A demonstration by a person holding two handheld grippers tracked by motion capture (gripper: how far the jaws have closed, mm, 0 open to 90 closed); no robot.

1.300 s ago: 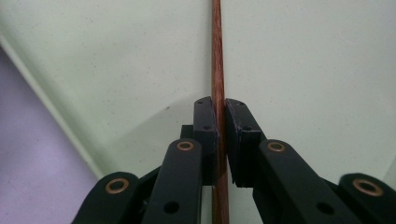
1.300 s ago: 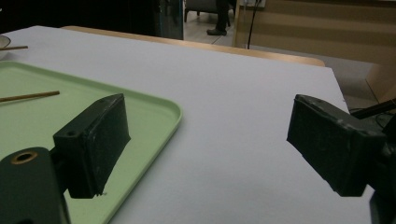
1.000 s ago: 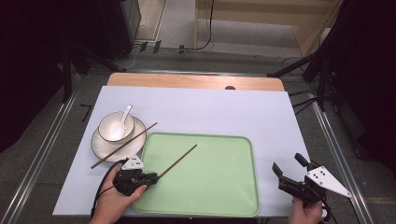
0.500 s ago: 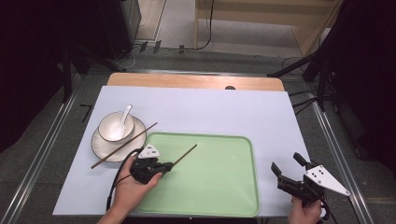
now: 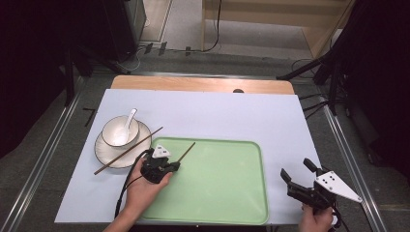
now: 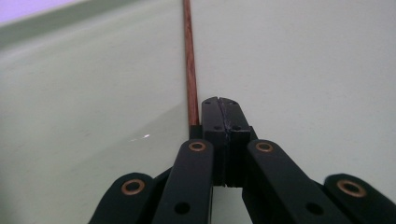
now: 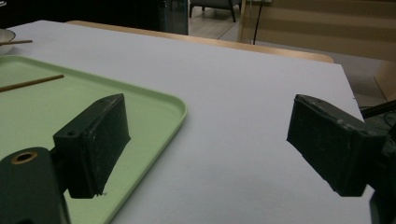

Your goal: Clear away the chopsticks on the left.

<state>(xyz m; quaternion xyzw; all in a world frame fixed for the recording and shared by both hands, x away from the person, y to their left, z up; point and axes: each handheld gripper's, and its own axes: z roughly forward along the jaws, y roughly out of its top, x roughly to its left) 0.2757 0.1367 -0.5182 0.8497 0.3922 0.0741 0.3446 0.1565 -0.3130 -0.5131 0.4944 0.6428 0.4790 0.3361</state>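
Observation:
A brown chopstick [image 5: 187,151] lies slanted on the left part of the green tray [image 5: 217,193]. My left gripper [image 5: 175,166] rests at the tray's left edge at the chopstick's near end. In the left gripper view its jaws [image 6: 223,105] are pressed flat together, and the chopstick [image 6: 188,60] runs away from the outer side of the left jaw, over the tray [image 6: 303,70]. No gap shows between the pads. My right gripper [image 5: 296,167] hovers off the tray's right edge, wide open and empty [image 7: 210,121].
A white bowl [image 5: 120,131] with a white spoon [image 5: 128,121] stands on a saucer [image 5: 104,152] left of the tray. A second chopstick [image 5: 128,150] leans across the saucer. A white sheet [image 5: 232,116] covers the table; its far wooden edge [image 5: 193,83] shows.
My left gripper has moved right and away from me, onto the tray's edge at the chopstick's near end. The chopstick's far tip has shifted slightly left. The right gripper has stayed put.

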